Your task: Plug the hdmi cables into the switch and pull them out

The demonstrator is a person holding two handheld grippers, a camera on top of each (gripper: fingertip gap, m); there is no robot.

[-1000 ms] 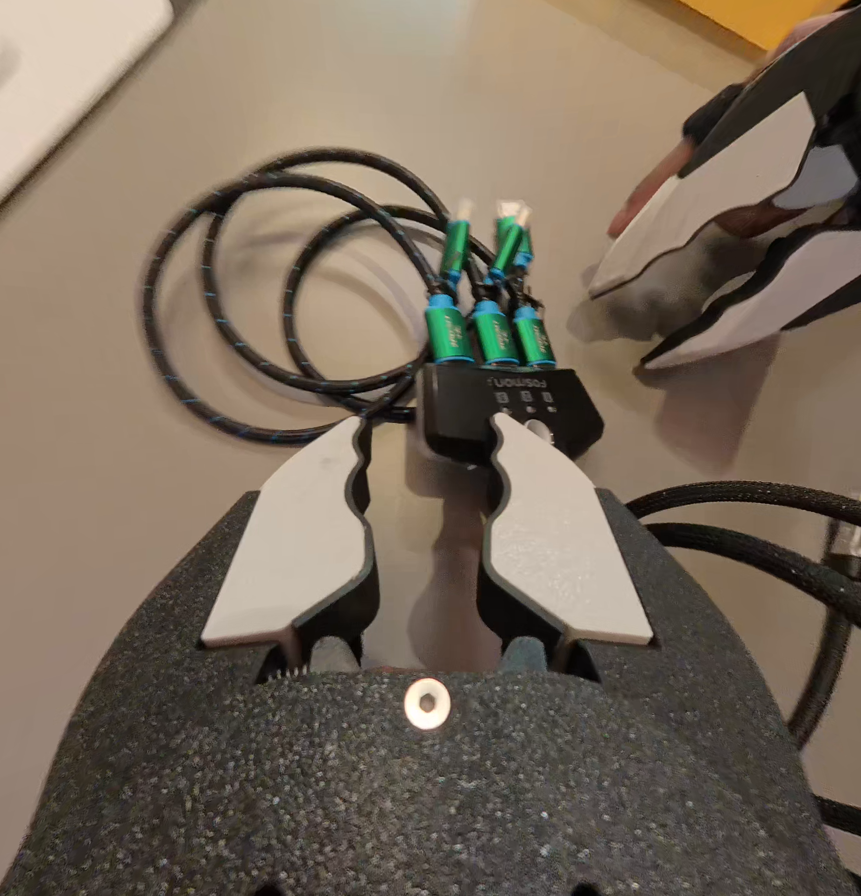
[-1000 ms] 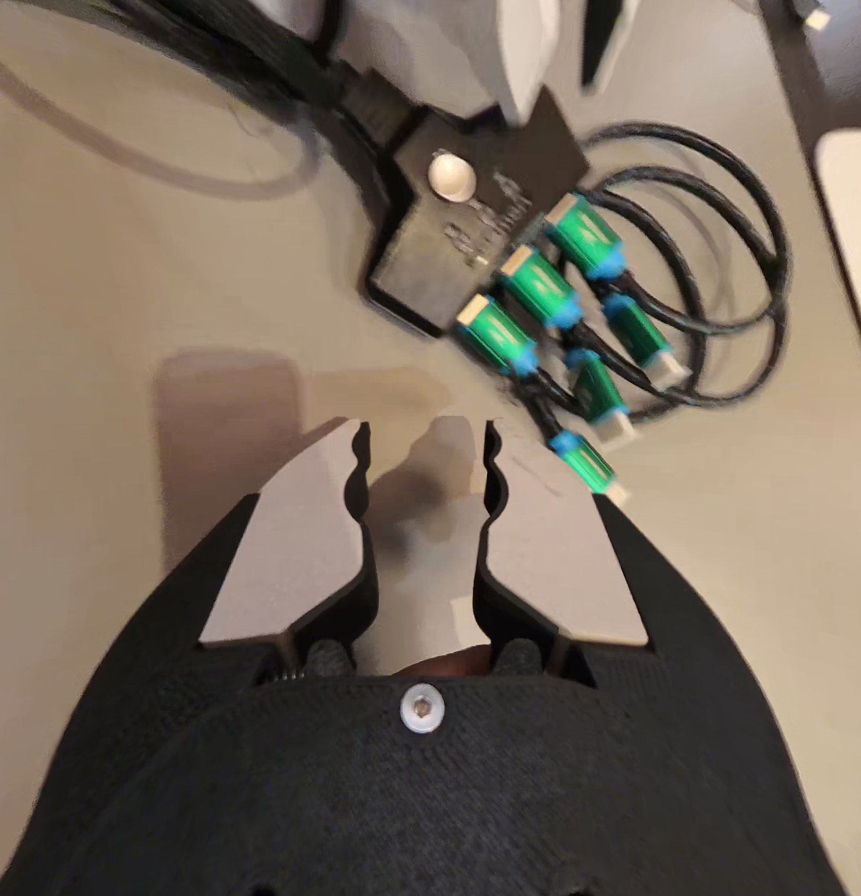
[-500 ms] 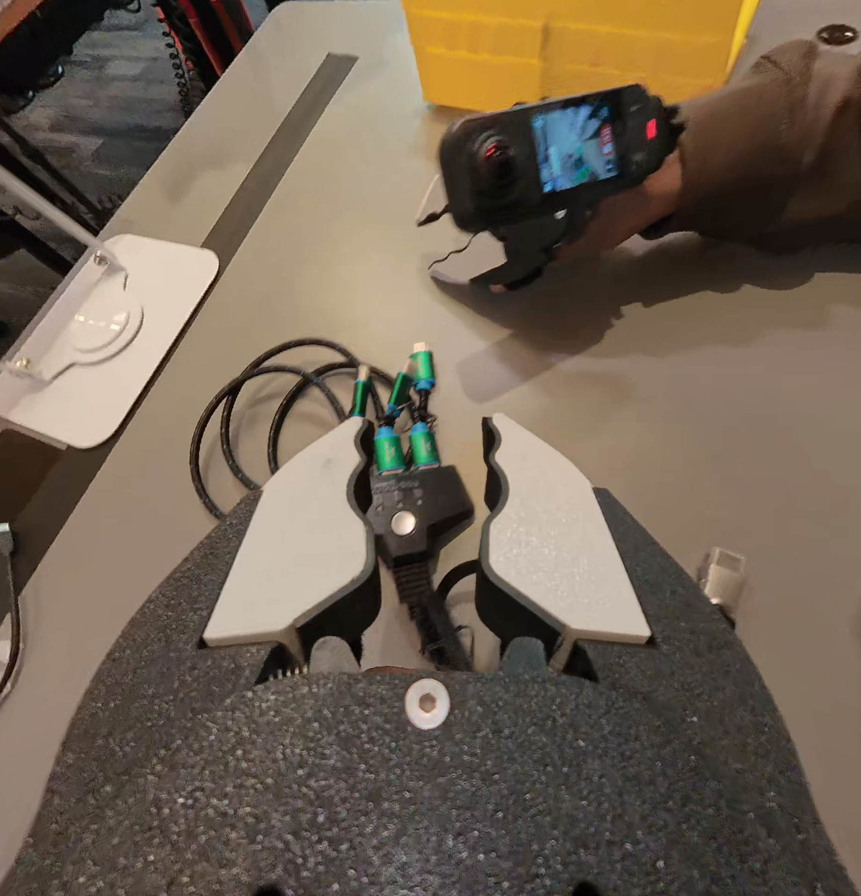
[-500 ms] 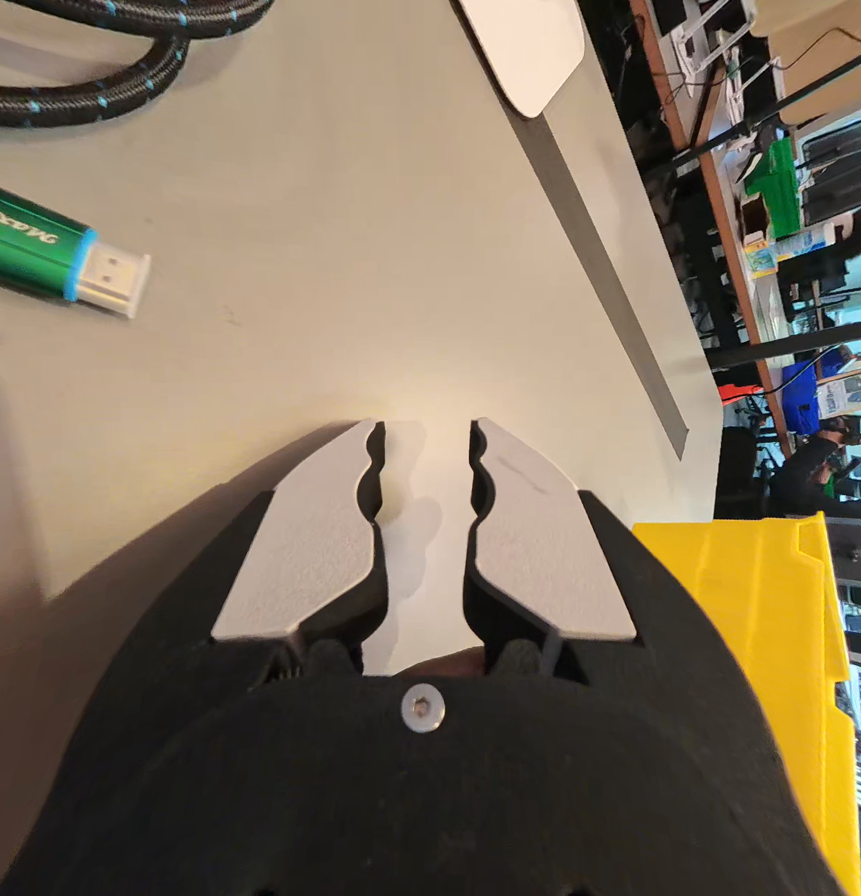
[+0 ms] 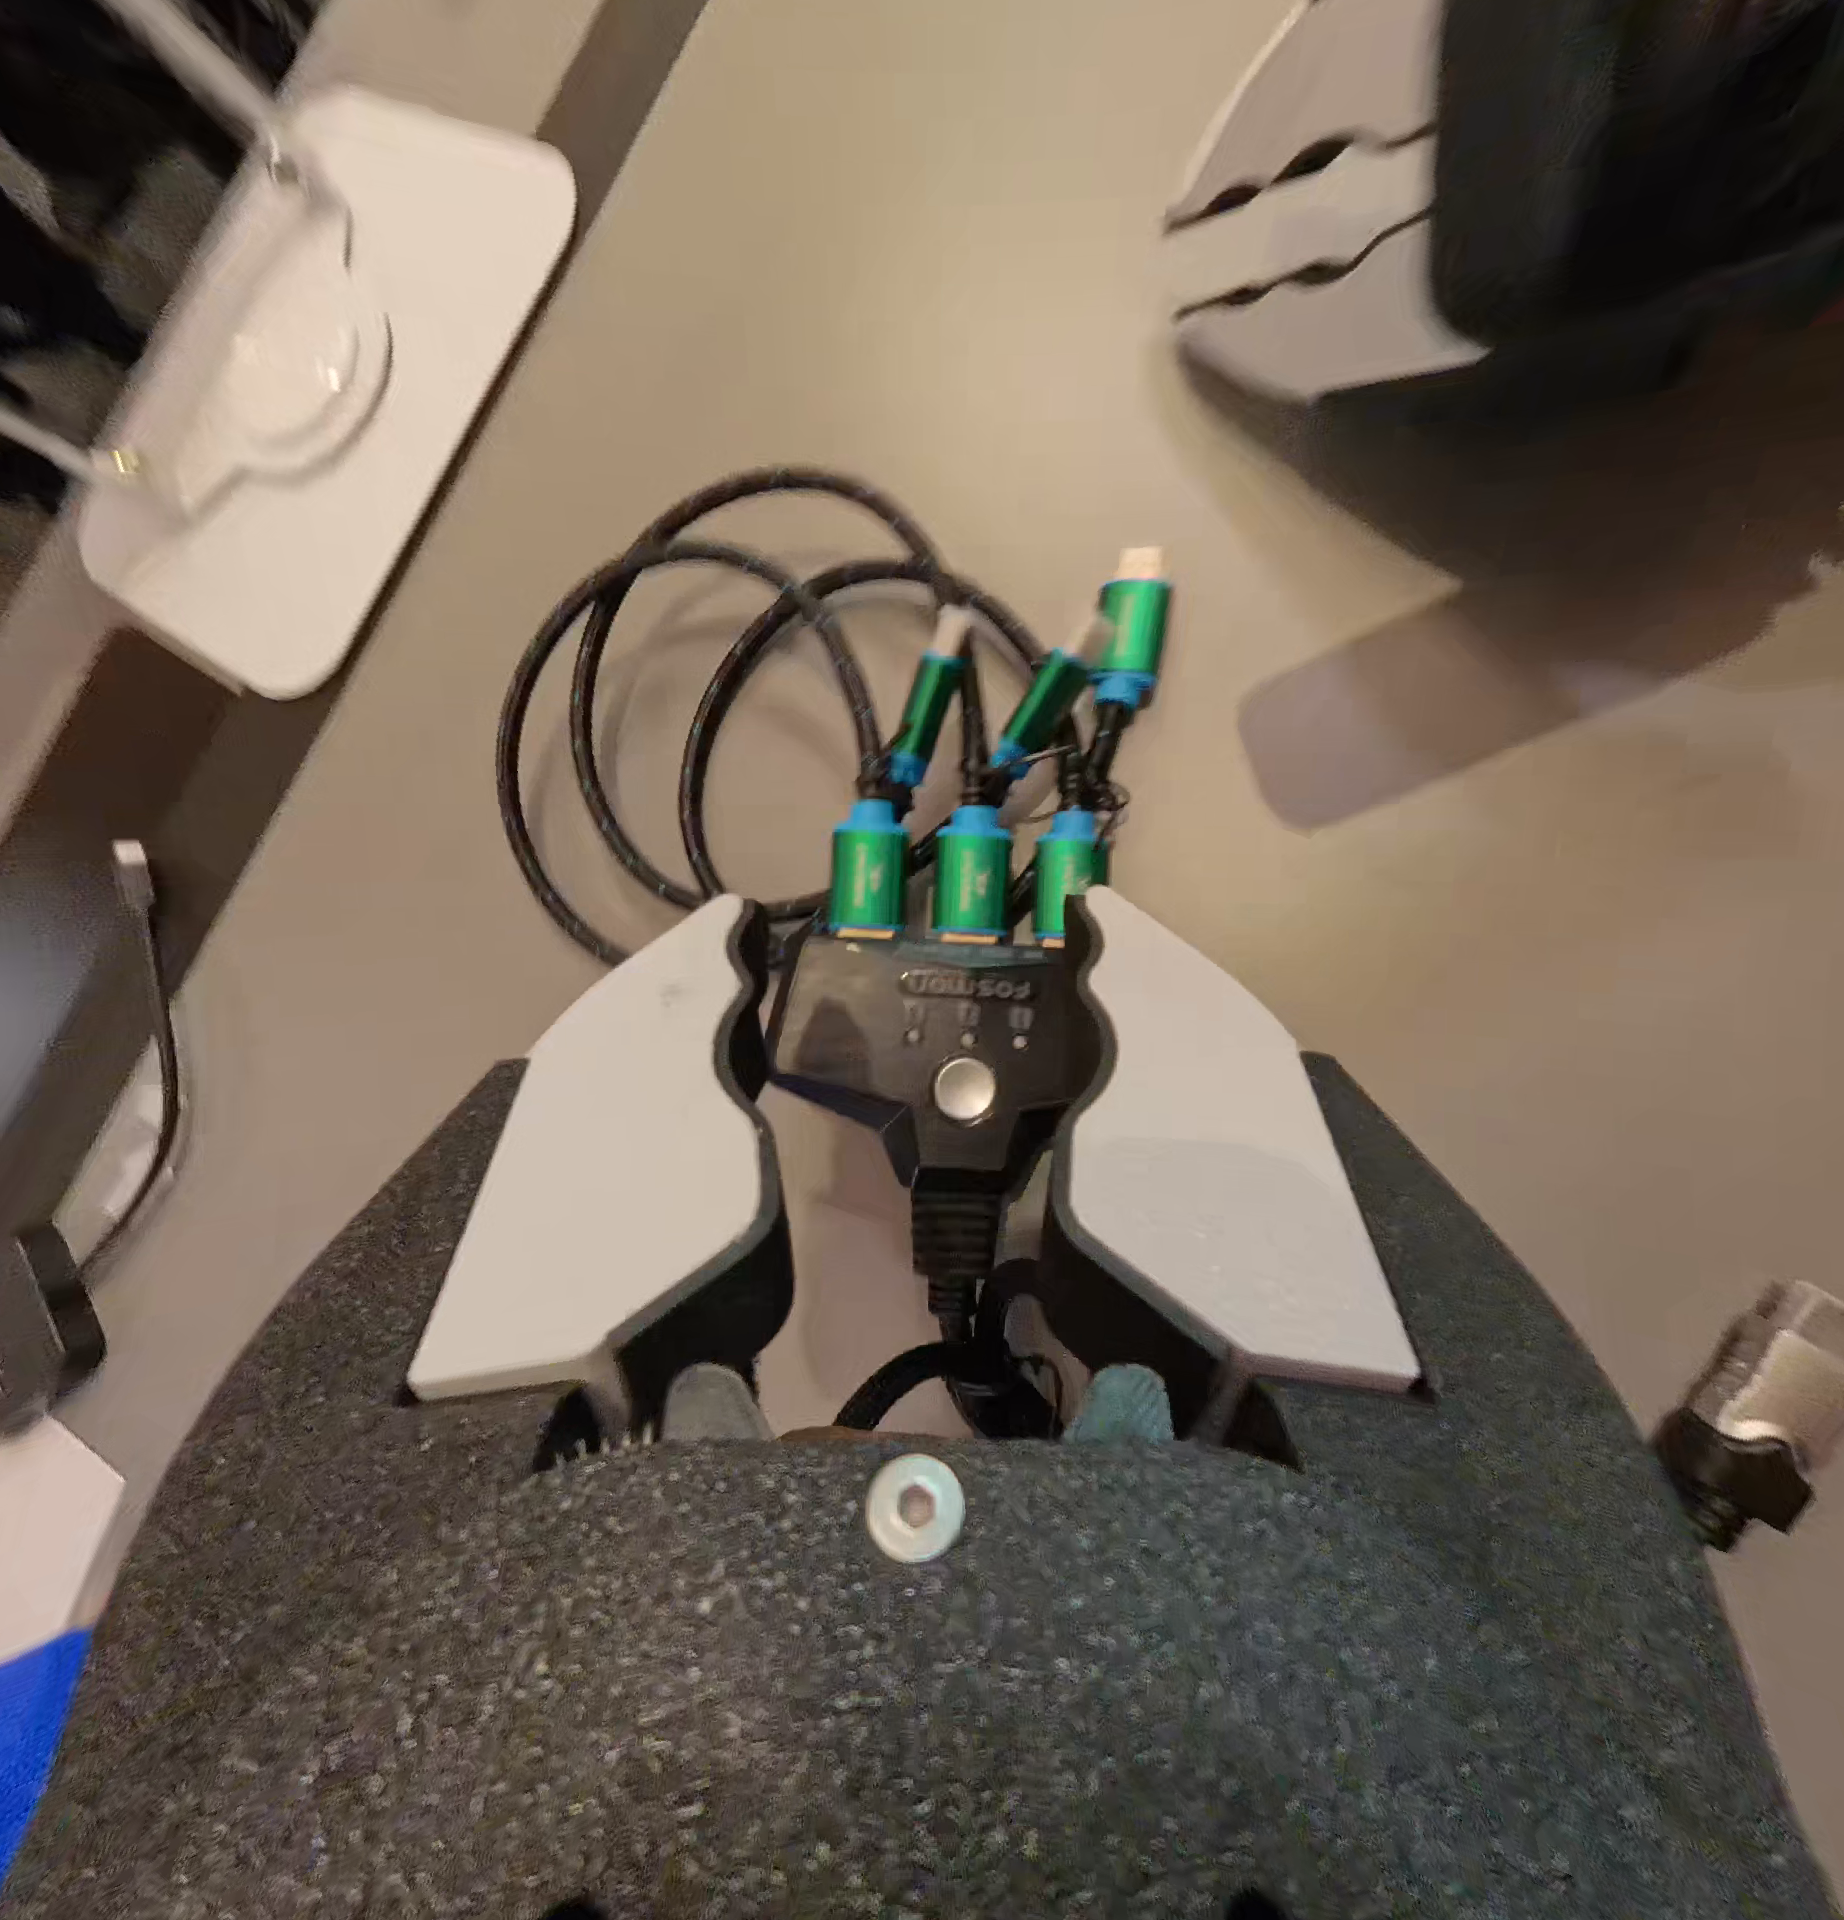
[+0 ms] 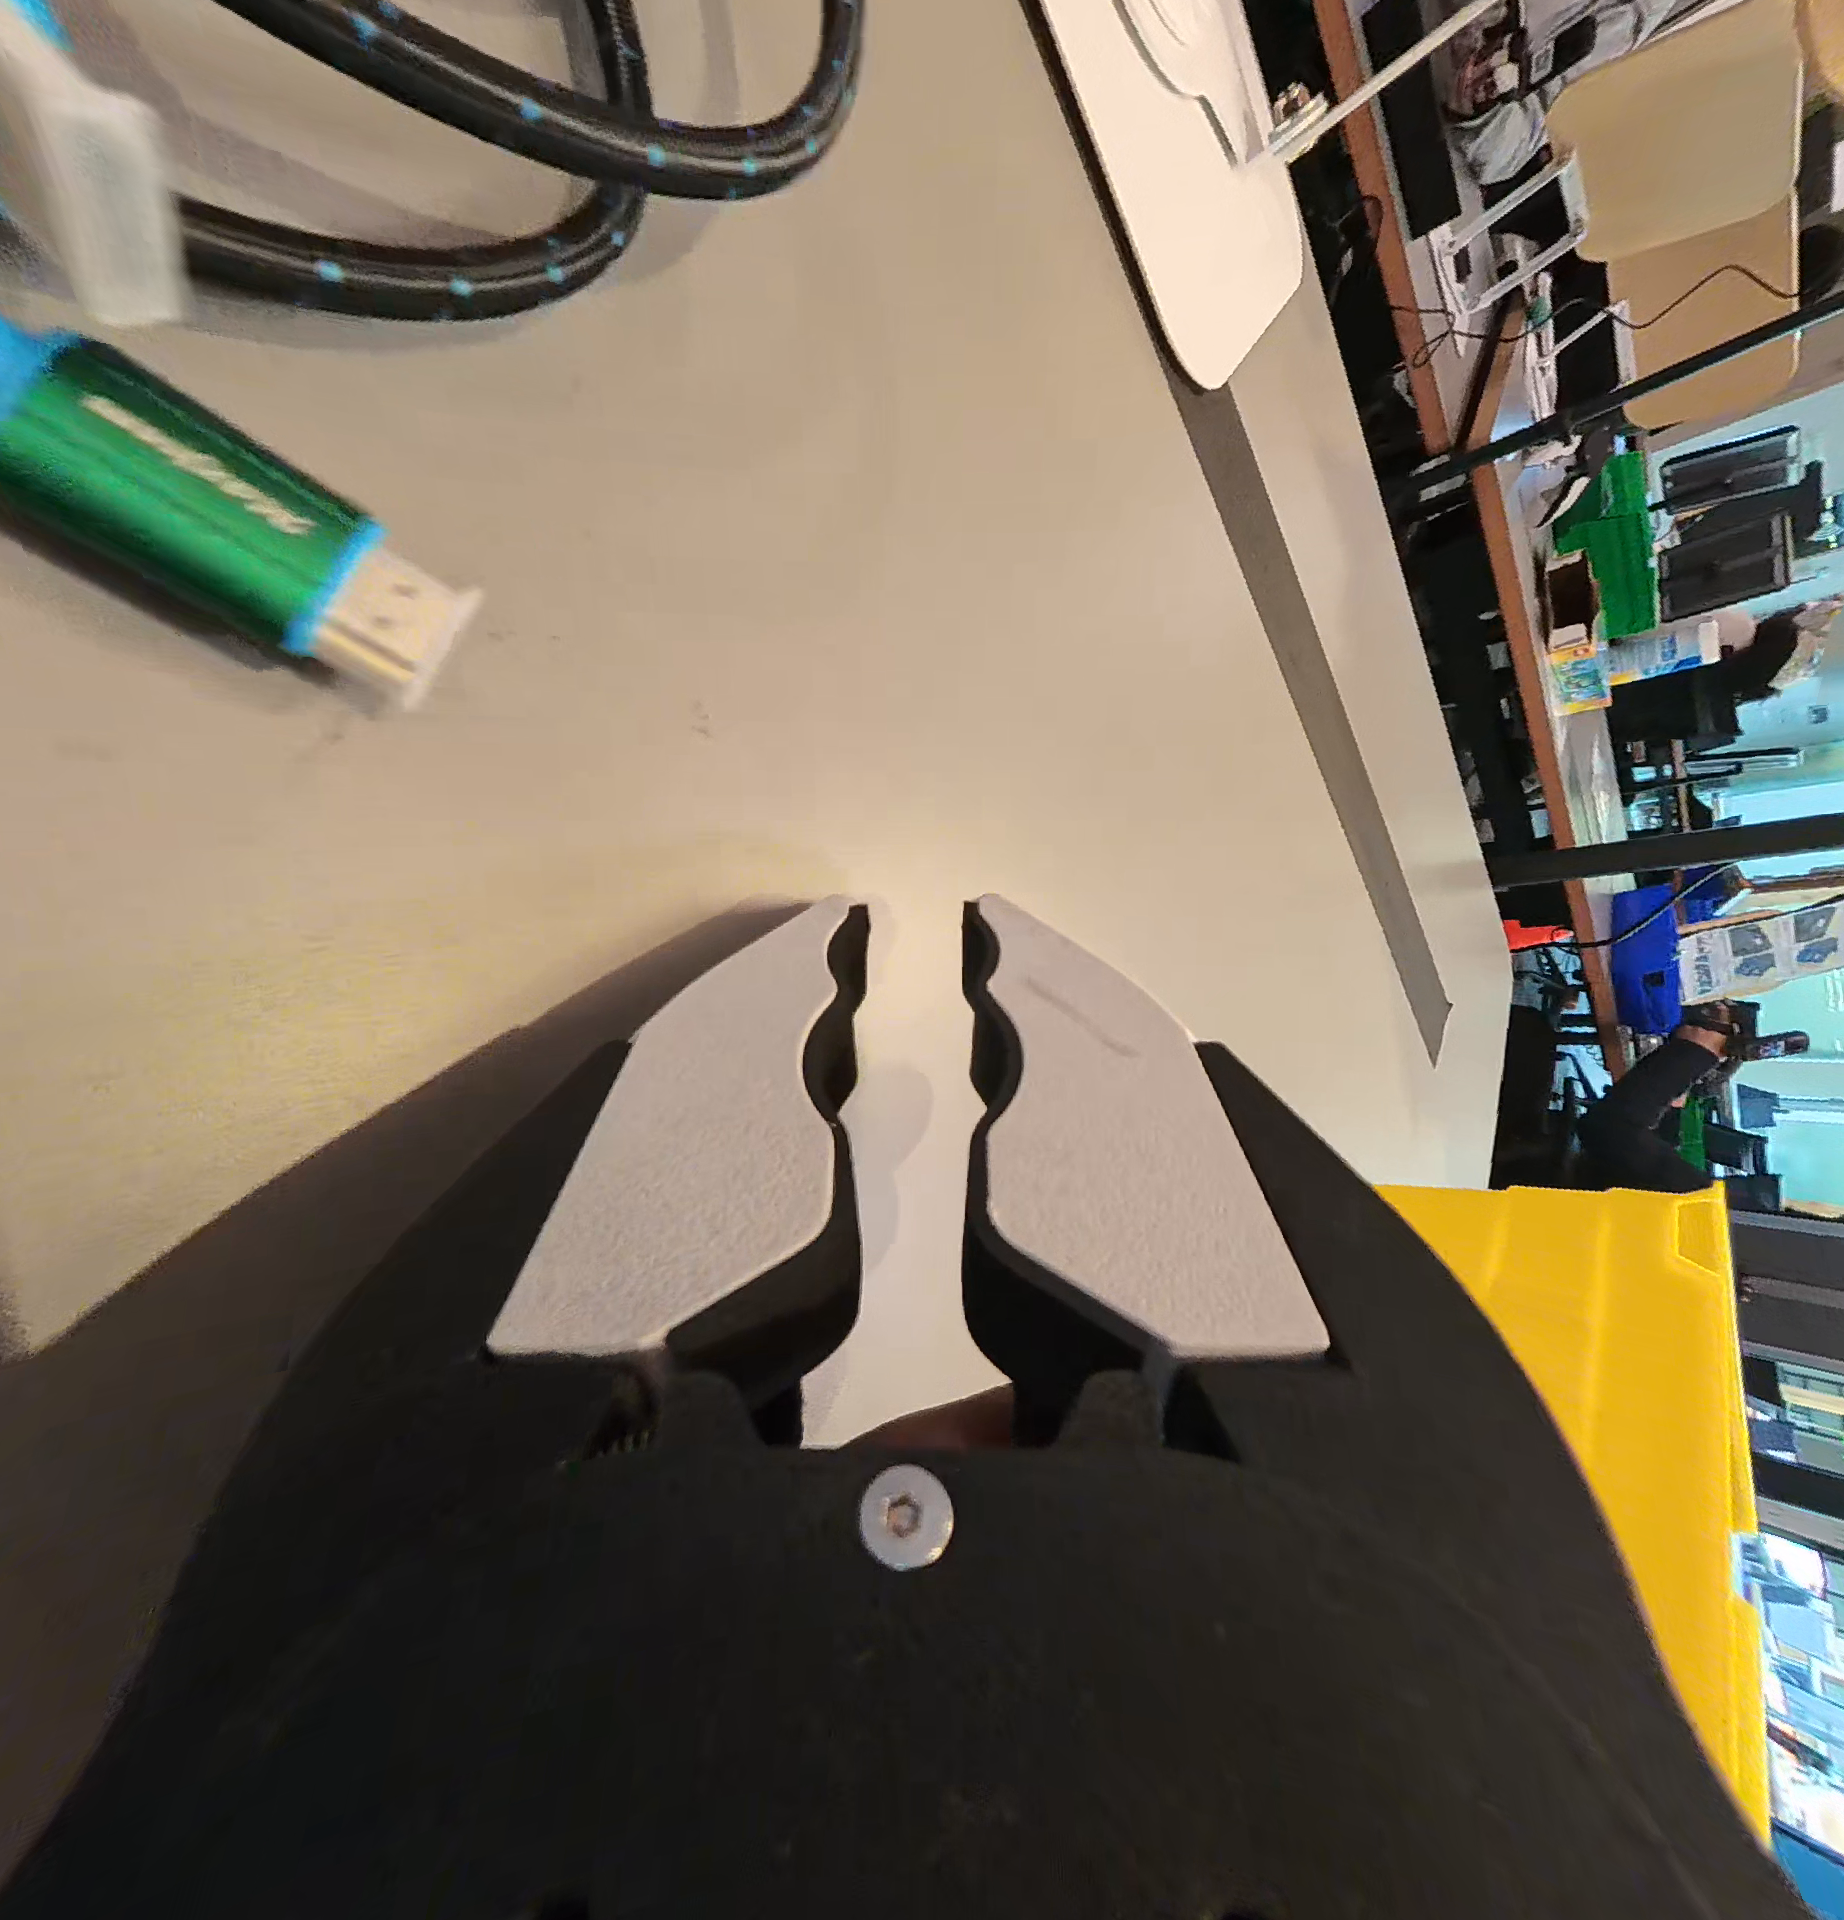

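Note:
In the left wrist view the black HDMI switch [image 5: 939, 1039] lies on the table between the fingers of my left gripper [image 5: 913, 914]. The jaws stand wide on either side of it, and I see no clear press on it. Three green plugs [image 5: 968, 871] sit in its ports. Their free green ends [image 5: 1134, 623] and the black braided cables [image 5: 606, 665] lie beyond. My right gripper [image 6: 916, 909] is narrowly open over bare table with nothing between its pads. It shows blurred at the top right of the left wrist view [image 5: 1313, 260]. A loose green plug [image 6: 180, 520] lies to its left.
A white stand base [image 5: 305, 416] sits at the far left edge and also shows in the right wrist view [image 6: 1188, 156]. A yellow bin [image 6: 1583, 1507] stands to the right. A metal connector [image 5: 1770, 1392] lies at the right, and a black device [image 5: 45, 1018] at the left. About 20 cm separates my left fingertips from my right.
My left gripper opened wider and came down around the switch. My right gripper swung away from the switch, its jaws closing most of the way on nothing.

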